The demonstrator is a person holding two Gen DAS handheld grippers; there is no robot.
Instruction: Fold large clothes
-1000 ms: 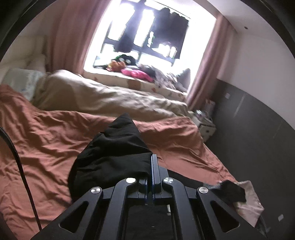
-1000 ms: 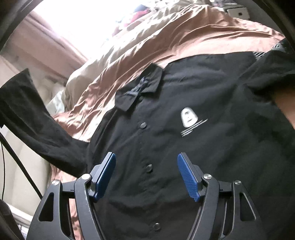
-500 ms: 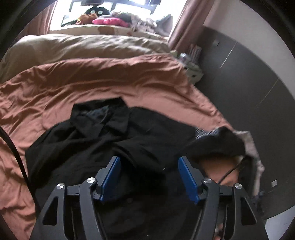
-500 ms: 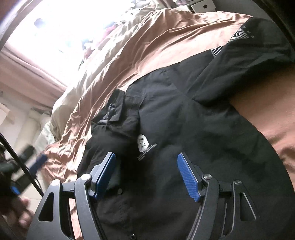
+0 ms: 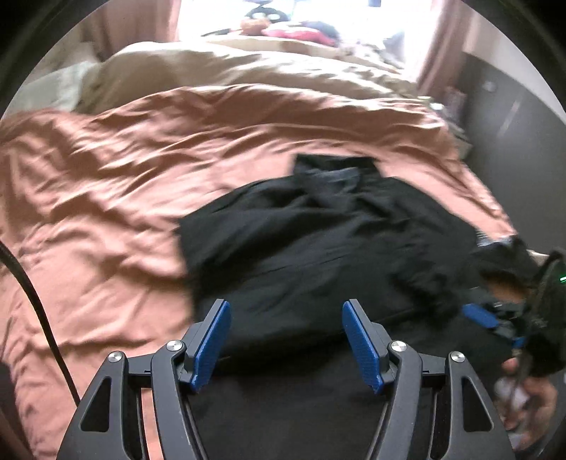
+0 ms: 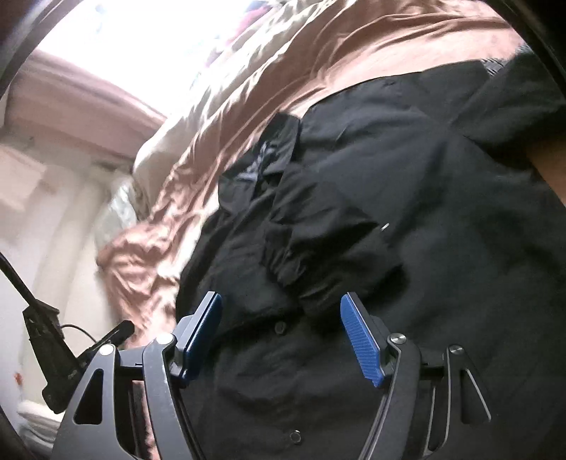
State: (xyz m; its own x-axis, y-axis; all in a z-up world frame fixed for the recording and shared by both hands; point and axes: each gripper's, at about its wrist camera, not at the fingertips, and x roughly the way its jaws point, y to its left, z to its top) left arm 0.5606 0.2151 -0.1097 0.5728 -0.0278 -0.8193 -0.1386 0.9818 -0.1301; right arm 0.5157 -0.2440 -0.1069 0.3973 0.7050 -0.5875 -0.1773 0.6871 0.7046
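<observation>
A black button-up shirt [image 5: 318, 247] lies on the rust-coloured bed cover [image 5: 106, 184], collar [image 5: 332, 173] toward the window. Its left sleeve is folded across the chest [image 6: 318, 226]. My left gripper [image 5: 286, 343] is open and empty, hovering over the shirt's lower left part. My right gripper [image 6: 281, 336] is open and empty above the button placket [image 6: 279, 327]; it also shows at the right edge of the left wrist view [image 5: 491, 318], near the shirt's right sleeve [image 5: 502, 262].
A beige duvet [image 5: 247, 67] lies beyond the rust cover, with clutter on the bright window sill [image 5: 293, 28]. A dark wall [image 5: 513, 116] runs along the bed's right side. A black cable [image 5: 32, 300] hangs at the left.
My left gripper let go of the sleeve, opened, and the sleeve now lies across the shirt's chest. The left gripper then drew back left. The right gripper stayed open, shifting over the placket.
</observation>
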